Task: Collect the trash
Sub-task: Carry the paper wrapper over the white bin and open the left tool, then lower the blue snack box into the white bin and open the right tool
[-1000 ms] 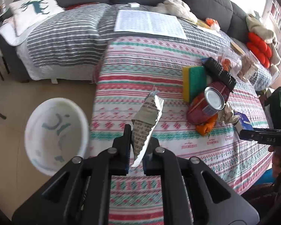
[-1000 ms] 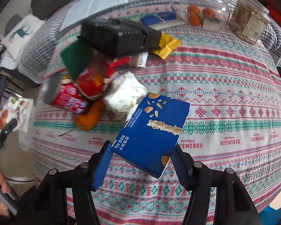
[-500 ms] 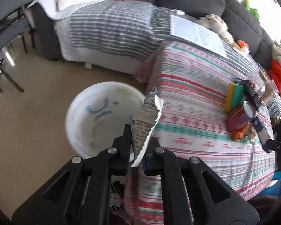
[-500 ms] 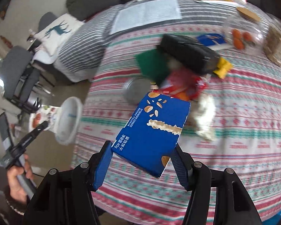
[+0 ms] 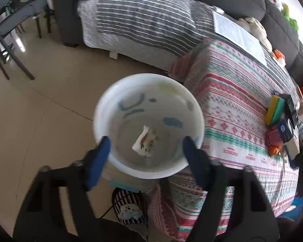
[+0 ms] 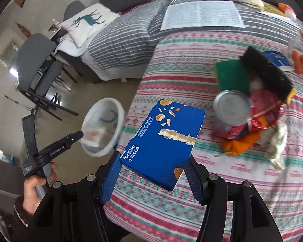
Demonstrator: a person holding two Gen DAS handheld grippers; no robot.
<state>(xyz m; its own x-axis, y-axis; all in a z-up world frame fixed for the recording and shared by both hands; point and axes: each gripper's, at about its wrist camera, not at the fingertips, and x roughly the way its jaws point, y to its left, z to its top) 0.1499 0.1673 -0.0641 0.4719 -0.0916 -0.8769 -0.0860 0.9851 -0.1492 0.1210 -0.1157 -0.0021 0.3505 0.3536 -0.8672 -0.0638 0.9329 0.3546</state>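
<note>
Patterned tablecloth (image 6: 192, 84), blue box (image 6: 163, 141) marked "40g"

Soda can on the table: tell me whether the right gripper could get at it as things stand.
Probably not yet. The right gripper is shut on the blue box, so its jaws are full. The soda can lies on the table in a pile of wrappers, uncovered on its near side.
</note>
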